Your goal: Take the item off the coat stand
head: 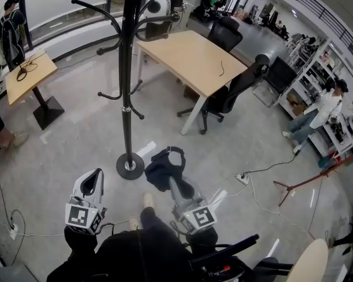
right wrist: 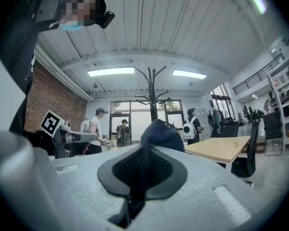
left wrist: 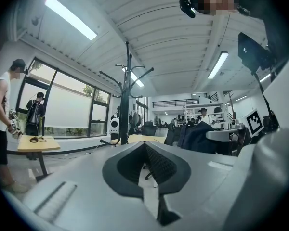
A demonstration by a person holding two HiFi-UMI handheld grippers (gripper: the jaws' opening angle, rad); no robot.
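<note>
The black coat stand [head: 126,69] rises from a round base [head: 130,165] on the grey floor, its hooks bare where I can see them. A dark navy cap [head: 163,168] hangs low to the right of the base, clear of the stand. My right gripper [head: 175,184] is shut on it. In the right gripper view the cap's cloth [right wrist: 161,134] is pinched between the jaws, with the coat stand [right wrist: 153,95] behind. My left gripper [head: 93,184] hangs to the left of the base, open and holding nothing. The left gripper view shows the left gripper [left wrist: 145,150], the coat stand [left wrist: 127,95] and the cap [left wrist: 197,136].
A wooden table [head: 194,57] with black office chairs [head: 235,93] stands behind the coat stand. A small desk [head: 26,75] is at the far left. A power strip [head: 242,178] and cables lie on the floor to the right. People stand around the edges.
</note>
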